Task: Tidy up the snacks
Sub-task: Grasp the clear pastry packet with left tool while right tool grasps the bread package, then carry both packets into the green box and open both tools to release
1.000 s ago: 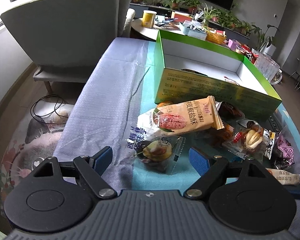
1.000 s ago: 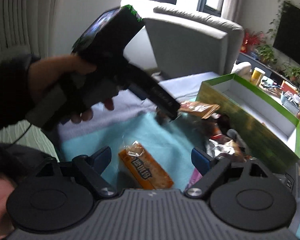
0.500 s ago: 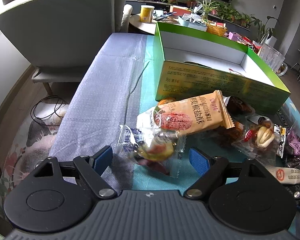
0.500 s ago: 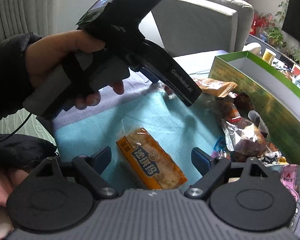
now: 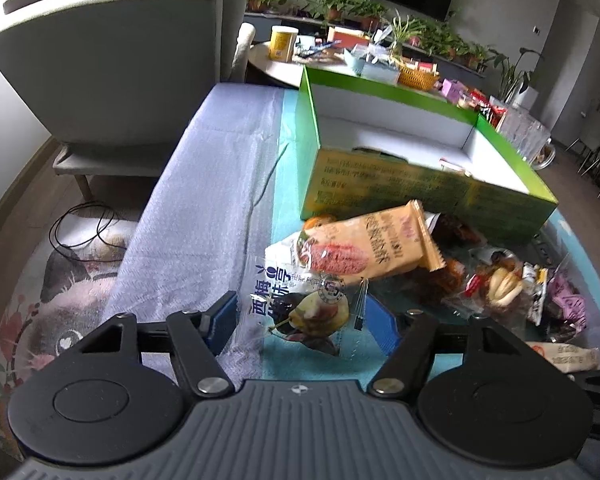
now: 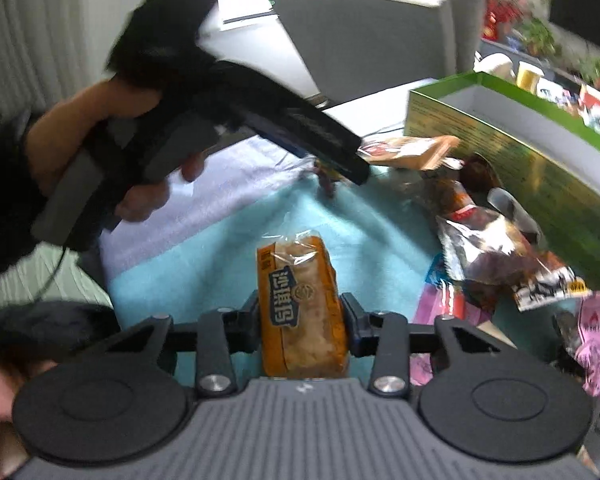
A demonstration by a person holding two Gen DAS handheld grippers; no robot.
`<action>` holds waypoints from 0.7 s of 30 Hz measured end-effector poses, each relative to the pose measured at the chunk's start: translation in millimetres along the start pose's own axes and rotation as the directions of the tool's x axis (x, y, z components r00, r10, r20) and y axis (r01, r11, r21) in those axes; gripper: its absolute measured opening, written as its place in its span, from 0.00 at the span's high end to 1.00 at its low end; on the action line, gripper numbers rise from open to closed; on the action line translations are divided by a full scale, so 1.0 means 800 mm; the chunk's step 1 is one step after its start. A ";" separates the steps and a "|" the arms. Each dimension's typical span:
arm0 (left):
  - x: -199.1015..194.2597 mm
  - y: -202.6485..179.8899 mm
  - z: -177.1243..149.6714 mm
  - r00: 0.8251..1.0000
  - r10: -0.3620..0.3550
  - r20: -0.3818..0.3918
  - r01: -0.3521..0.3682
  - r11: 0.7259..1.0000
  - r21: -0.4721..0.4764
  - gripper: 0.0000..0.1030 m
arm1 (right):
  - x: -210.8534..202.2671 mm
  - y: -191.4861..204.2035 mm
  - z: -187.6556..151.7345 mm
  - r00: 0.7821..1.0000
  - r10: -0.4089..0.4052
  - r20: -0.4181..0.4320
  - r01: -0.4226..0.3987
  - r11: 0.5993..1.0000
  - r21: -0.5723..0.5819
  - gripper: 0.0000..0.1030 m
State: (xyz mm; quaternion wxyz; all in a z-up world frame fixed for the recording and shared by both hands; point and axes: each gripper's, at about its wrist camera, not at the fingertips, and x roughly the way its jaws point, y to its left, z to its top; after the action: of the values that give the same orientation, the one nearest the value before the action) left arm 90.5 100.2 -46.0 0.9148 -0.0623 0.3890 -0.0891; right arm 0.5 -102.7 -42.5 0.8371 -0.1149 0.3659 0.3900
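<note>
Two grippers work over a teal mat [image 5: 284, 208] strewn with snack packets. The right gripper [image 6: 300, 318] has just been closing and now clamps an orange pastry packet [image 6: 300, 304] across its width, both pads pressing its sides. The packet's long axis runs along the fingers, from 6 o'clock at the gripper body toward 12 o'clock, with its crimped clear end pointing away from the camera.

The left gripper [image 5: 300, 320] has also just been closing. Its blue pads [image 5: 222, 318] flank a clear plum-candy packet [image 5: 300, 308] that lies on the mat between them; the left pad touches the wrapper's edge, but whether the right pad presses it cannot be told. This packet's long axis points toward 12 o'clock, tilted slightly left.

At 1 o'clock from it lies a tan biscuit packet [image 5: 364, 246], long axis running from 8 to 2 o'clock. Beyond that stands the green box [image 5: 420, 188], open on top, white inside. Further wrapped snacks [image 5: 500, 284] are heaped at 3 o'clock, just beside the box's near wall.

In the right wrist view, a hand [image 6: 96, 136] holds the left gripper's handle at 10 o'clock.
</note>
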 end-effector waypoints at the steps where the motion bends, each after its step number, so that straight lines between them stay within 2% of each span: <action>1: -0.005 -0.001 0.002 1.000 -0.001 0.010 0.001 1.000 0.002 0.37 | -0.003 -0.004 0.003 1.000 -0.001 0.006 0.001 1.000 0.011 0.61; 5: -0.027 -0.005 0.010 0.998 -0.013 0.060 0.012 1.000 0.014 0.37 | -0.019 -0.018 0.005 0.999 0.013 0.043 -0.016 0.998 0.068 0.61; 8: -0.041 -0.010 0.019 0.996 -0.018 0.090 0.016 1.000 0.023 0.37 | -0.029 -0.030 0.010 0.996 -0.005 0.086 -0.004 0.994 0.110 0.61; 16: -0.048 -0.030 0.038 0.992 -0.044 0.115 0.038 0.998 0.053 0.37 | -0.057 -0.065 0.025 0.977 -0.126 0.171 0.089 0.974 0.210 0.61; 21: -0.044 -0.047 0.053 0.989 -0.069 0.128 0.059 0.995 0.081 0.37 | -0.073 -0.089 0.038 0.949 -0.233 0.213 0.165 0.941 0.296 0.61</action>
State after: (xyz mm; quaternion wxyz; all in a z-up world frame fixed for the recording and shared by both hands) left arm 93.4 72.6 14.8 0.9367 -0.0452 0.3223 -0.1288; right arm 43.9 -168.8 13.7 0.9189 0.0145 0.2968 0.2596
